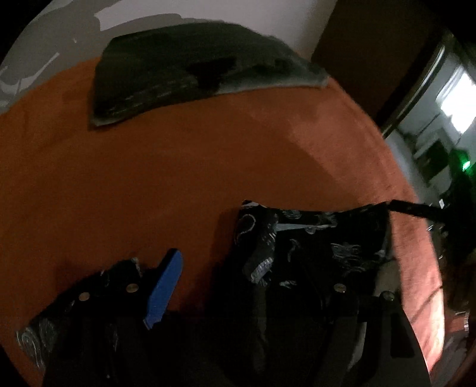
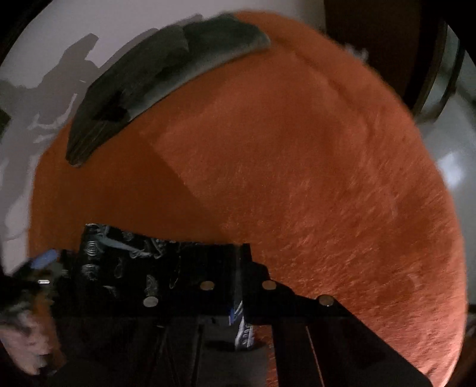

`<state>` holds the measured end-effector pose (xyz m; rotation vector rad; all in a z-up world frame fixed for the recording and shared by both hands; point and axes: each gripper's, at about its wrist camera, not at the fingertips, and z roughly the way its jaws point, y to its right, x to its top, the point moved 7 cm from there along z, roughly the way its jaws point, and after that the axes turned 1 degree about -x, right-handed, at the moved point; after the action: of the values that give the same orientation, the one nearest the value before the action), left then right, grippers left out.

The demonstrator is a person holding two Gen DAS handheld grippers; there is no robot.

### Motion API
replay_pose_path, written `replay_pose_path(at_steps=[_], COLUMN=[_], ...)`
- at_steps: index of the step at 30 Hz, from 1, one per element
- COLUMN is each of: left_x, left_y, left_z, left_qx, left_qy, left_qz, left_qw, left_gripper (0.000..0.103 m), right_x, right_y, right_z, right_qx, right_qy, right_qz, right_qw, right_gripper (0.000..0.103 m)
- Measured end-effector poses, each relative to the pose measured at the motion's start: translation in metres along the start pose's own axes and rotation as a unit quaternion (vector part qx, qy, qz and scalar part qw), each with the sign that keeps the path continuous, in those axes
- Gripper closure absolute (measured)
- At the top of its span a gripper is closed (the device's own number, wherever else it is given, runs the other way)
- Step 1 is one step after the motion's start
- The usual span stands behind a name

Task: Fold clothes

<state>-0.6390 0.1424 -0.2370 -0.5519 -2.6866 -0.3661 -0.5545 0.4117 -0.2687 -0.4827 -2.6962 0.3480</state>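
Left wrist view: black patterned garment (image 1: 312,247) with pale line drawings, stretched taut between both grippers above the orange blanket (image 1: 178,166); left gripper (image 1: 238,274) spread wide, blue finger (image 1: 165,287) bare at one side, cloth draped over the other. Right wrist view, closer on the far end: same garment (image 2: 134,262) bunched dark, right gripper (image 2: 239,268) clamped together on its edge. Beyond, near the blanket's far edge: folded dark green cloth (image 1: 190,71), lying flat by the white wall (image 1: 208,12).

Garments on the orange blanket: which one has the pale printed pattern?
The black patterned garment near both grippers, its edge stretched taut. The other, a folded dark green garment, is plain and lies at the far edge.
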Motion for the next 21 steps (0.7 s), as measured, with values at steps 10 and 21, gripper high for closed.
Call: replay_pose_path(at_steps=[10, 21], left_x=[0.013, 0.007], left_y=[-0.031, -0.126], left_z=[0.015, 0.016], left_qx=[0.011, -0.061], left_qy=[0.065, 0.025], left_qz=[-0.081, -0.269], left_qw=[0.9945, 0.9609], left_gripper=[0.102, 0.087], right_x=[-0.013, -0.004], right_y=[0.013, 0.003], right_z=[0.027, 0.038], right_qx=[0.018, 0.082], right_qy=[-0.009, -0.023], right_qz=[-0.008, 0.034], right_qw=[1.0, 0.996], right_gripper=[0.095, 0.094])
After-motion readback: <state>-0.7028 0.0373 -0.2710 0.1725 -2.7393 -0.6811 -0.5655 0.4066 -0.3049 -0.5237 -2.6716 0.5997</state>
